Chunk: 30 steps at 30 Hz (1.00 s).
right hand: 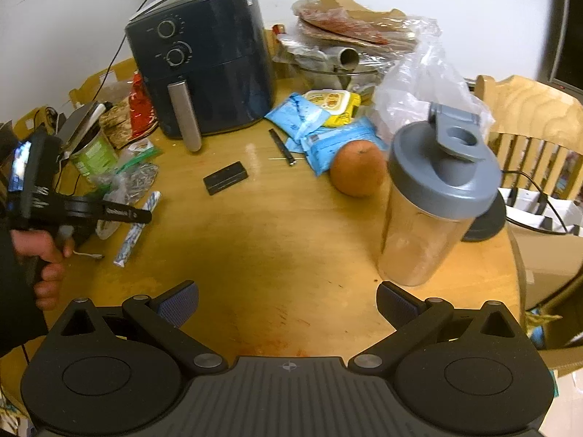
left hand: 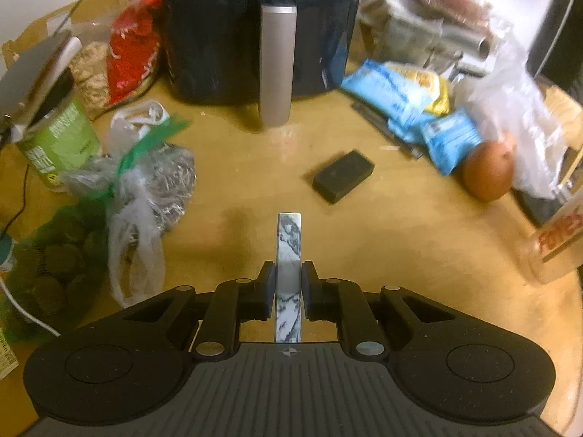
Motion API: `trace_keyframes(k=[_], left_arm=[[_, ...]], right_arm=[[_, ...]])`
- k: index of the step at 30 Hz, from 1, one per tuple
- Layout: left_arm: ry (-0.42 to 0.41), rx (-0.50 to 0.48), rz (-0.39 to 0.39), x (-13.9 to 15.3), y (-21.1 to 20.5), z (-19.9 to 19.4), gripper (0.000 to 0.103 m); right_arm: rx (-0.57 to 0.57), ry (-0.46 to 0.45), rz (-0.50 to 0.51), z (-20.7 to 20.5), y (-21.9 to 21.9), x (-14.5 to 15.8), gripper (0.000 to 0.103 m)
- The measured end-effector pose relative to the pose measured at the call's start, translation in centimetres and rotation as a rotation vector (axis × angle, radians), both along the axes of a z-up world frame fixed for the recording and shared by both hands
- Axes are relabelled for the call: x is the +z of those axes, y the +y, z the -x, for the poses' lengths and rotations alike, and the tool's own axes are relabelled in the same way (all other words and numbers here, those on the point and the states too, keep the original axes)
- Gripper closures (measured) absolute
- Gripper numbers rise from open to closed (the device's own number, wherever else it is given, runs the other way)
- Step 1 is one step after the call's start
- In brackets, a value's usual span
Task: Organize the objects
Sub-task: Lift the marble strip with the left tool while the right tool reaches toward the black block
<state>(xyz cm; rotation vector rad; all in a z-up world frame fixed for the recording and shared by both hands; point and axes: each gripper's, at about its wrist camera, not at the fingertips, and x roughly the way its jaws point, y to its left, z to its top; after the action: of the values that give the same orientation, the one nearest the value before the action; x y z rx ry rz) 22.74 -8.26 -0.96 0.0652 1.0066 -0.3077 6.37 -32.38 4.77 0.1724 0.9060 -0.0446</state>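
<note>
Marbled white-and-grey, the flat stick (left hand: 289,255) stands edge-on between the pads of the left tool (left hand: 288,284), which is clamped on it above the wooden worktop (left hand: 400,240). In the right wrist view the same stick (right hand: 136,229) hangs from that tool (right hand: 140,216), clear of the worktop surface, with a person's hand (right hand: 43,255) on the grip. The right tool (right hand: 288,306) stands wide apart with nothing between its pads. A black block (left hand: 342,175) lies ahead of the stick, before the dark air fryer (left hand: 262,32). An orange (right hand: 359,173) sits beside a grey-lidded shaker bottle (right hand: 430,196) (lid flap raised).
</note>
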Motion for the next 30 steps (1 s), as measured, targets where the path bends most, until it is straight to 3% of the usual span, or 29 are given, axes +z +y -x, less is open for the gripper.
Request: trace_keyframes(k=[17, 30], left_arm=[[-0.103, 0.048, 0.102, 7.2, 4.3, 6.1, 0.088], [-0.111, 0.133, 0.142, 9.5, 7.0, 10.6, 0.088]], right_arm=[[0.189, -0.021, -0.021, -4.0, 2.0, -1.2, 0.000], [0.332, -0.043, -0.005, -8.5, 5.0, -3.2, 0.000]])
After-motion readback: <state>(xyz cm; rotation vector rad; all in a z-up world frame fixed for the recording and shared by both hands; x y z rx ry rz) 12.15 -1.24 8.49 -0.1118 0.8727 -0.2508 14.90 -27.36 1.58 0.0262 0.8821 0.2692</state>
